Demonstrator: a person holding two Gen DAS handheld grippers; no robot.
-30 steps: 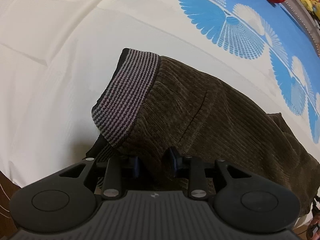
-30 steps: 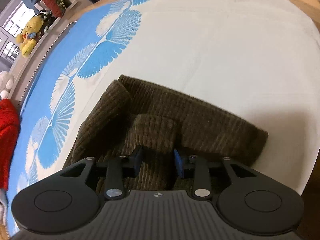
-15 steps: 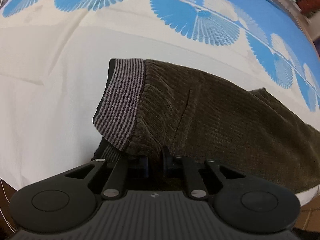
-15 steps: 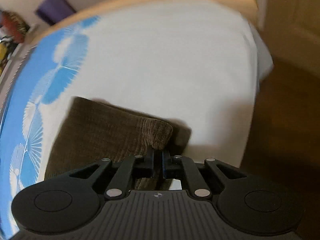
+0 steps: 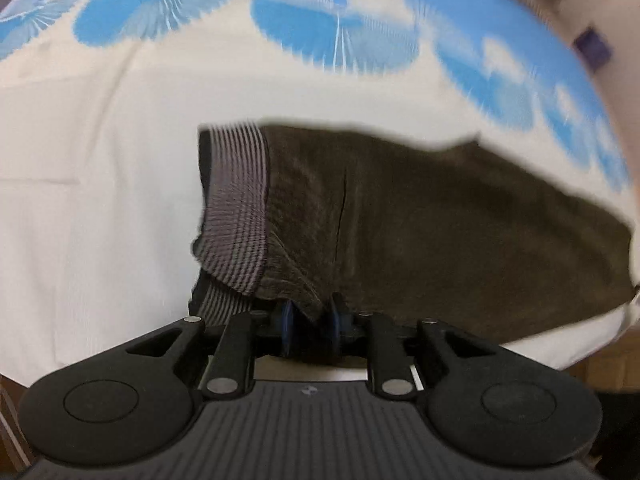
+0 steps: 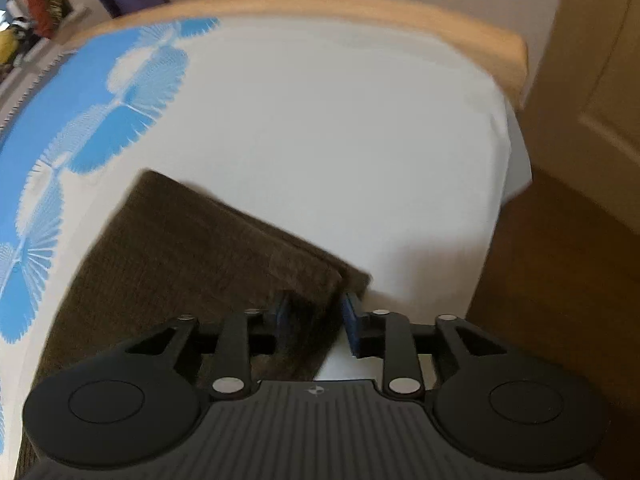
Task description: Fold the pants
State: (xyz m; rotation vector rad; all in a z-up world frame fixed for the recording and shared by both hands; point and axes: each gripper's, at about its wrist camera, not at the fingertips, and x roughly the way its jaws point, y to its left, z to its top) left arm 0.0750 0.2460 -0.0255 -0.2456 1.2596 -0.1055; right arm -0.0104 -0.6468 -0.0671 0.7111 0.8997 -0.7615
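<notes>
Vs half a second back: both tongs were pinched nearly closed, and both have just been opening. Left tongs are sitting at a narrow gap with the near hem of the pants still between the pads; we can't tell if the pads are pressing. Right tongs are standing wider now, a fold of the pants in the gap, the right pad clear of the cloth. Both views are looking from higher above the bed.

Left view only: we're seeing the waistband, striped grey and black rib knit, ahead and left of the tongs, plus a seam line running away from them. The sheet's blue fan print is running across the far side. Right view only: we're seeing the folded leg end just ahead of the tongs, the bed's wooden frame beyond, a brown floor to the right.

Pants are brown ribbed corduroy, lying folded in a long band on the white sheet. Both frames are motion-blurred.
</notes>
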